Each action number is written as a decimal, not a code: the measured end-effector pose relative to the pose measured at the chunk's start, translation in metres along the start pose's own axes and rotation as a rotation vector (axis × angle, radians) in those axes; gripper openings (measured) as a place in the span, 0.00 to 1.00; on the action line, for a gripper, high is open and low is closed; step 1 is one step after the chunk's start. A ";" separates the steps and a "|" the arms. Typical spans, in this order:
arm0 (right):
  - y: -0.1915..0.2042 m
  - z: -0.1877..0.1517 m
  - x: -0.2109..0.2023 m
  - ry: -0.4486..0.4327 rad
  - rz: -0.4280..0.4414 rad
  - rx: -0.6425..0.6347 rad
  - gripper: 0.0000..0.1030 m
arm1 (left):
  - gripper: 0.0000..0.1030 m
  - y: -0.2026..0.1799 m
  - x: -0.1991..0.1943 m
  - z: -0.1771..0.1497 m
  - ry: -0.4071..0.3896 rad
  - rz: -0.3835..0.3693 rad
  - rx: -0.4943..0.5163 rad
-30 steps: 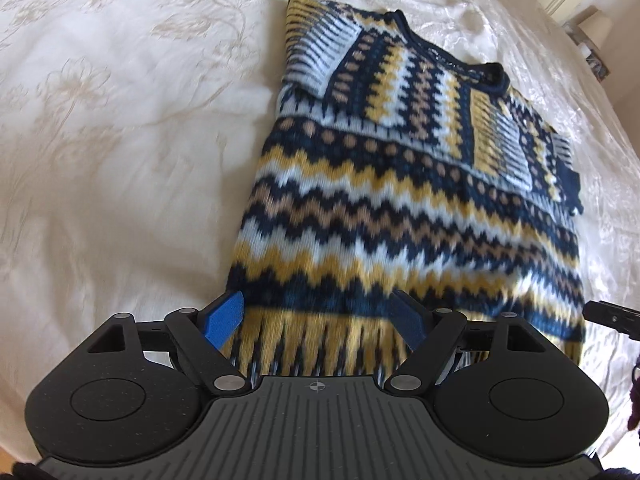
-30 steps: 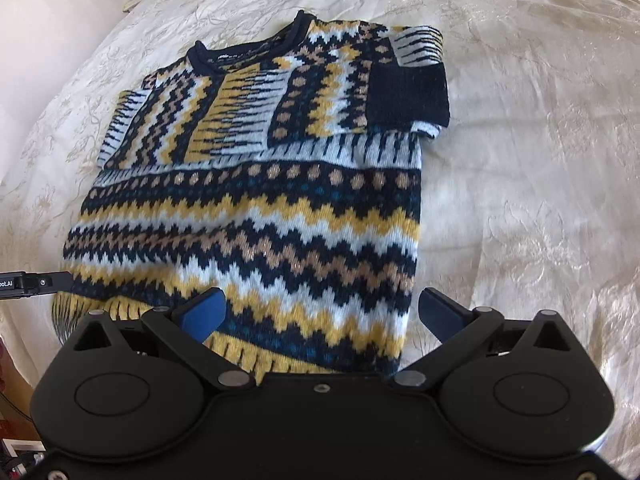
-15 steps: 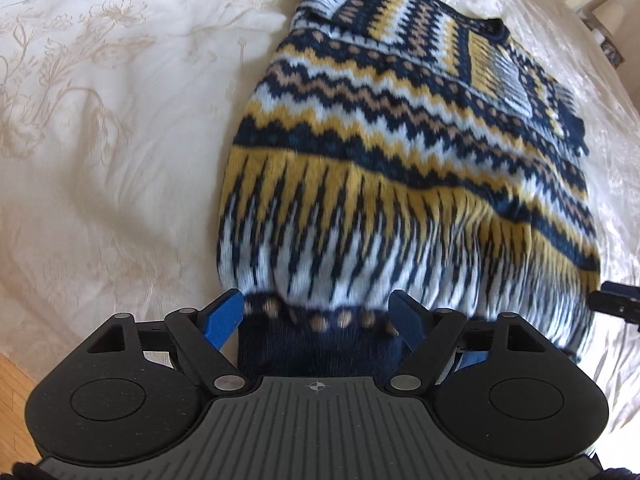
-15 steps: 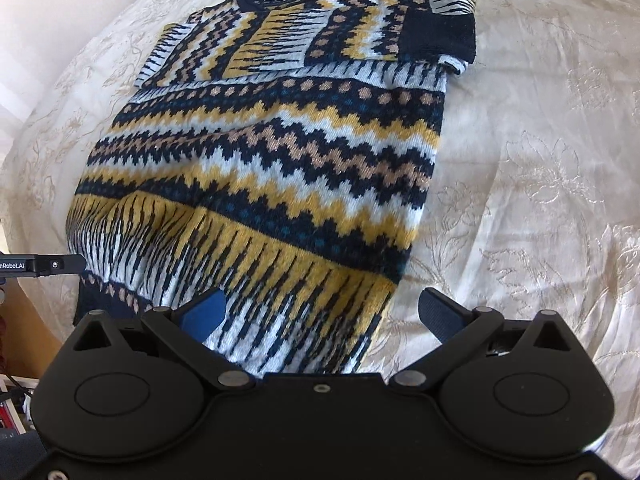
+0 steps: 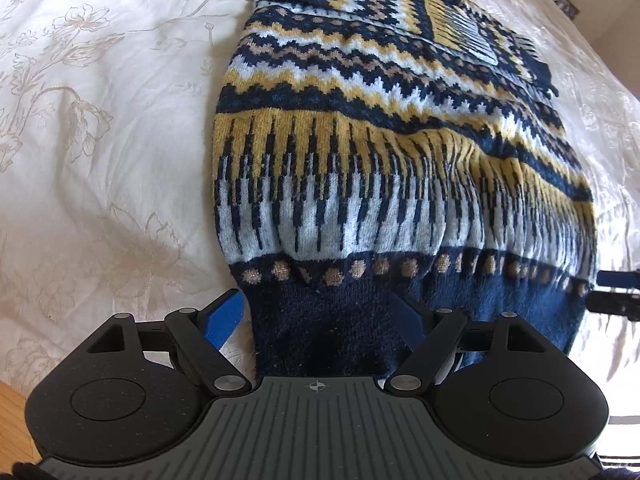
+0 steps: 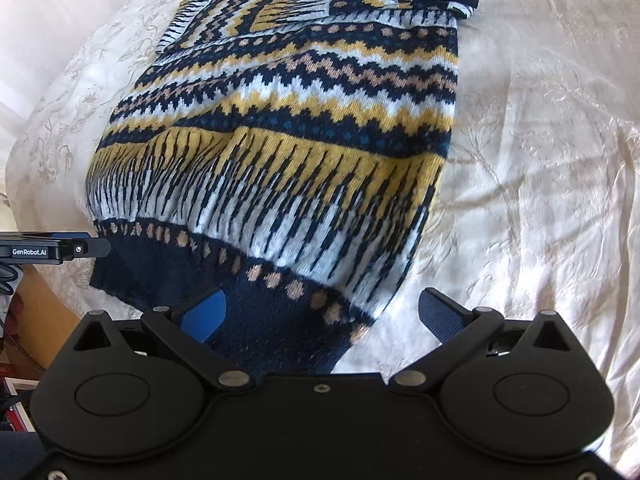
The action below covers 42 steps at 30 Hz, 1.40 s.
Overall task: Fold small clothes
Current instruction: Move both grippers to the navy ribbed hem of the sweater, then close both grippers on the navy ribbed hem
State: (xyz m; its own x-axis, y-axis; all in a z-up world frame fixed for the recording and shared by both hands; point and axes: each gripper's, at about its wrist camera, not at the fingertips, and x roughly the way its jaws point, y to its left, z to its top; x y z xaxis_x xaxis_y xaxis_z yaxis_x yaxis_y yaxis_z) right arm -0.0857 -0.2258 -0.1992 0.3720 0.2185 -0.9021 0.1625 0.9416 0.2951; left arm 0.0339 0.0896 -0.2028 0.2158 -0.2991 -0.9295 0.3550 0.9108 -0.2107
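My left gripper (image 5: 318, 316) and right gripper (image 6: 322, 314) gape apart at six o'clock; the sweater (image 5: 396, 152) looks thick and floppy (grip its navy hem (image 5: 320, 328)).

Patterned knit sweater (image 5: 400, 152) laid flat on the bed.
Navy, yellow, white and tan zigzag bands; sleeves folded in across the chest, dark ribbed hem nearest, neckline at the far end.
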 end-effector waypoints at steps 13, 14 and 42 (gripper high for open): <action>0.013 -0.026 0.015 -0.036 -0.007 0.088 0.99 | 0.84 0.010 0.023 -0.010 0.028 -0.045 0.077; 0.013 -0.027 0.018 -0.040 -0.003 0.099 1.00 | 0.91 0.010 0.025 -0.011 0.030 -0.060 0.087; 0.030 -0.051 0.051 -0.070 -0.102 0.035 1.00 | 0.91 -0.017 0.028 -0.028 -0.042 0.069 0.197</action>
State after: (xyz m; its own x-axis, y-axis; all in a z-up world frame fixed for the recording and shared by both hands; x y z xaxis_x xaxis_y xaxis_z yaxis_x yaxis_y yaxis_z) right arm -0.1089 -0.1731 -0.2523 0.4146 0.1029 -0.9042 0.2337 0.9482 0.2151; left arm 0.0084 0.0737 -0.2333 0.2816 -0.2535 -0.9254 0.5086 0.8573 -0.0801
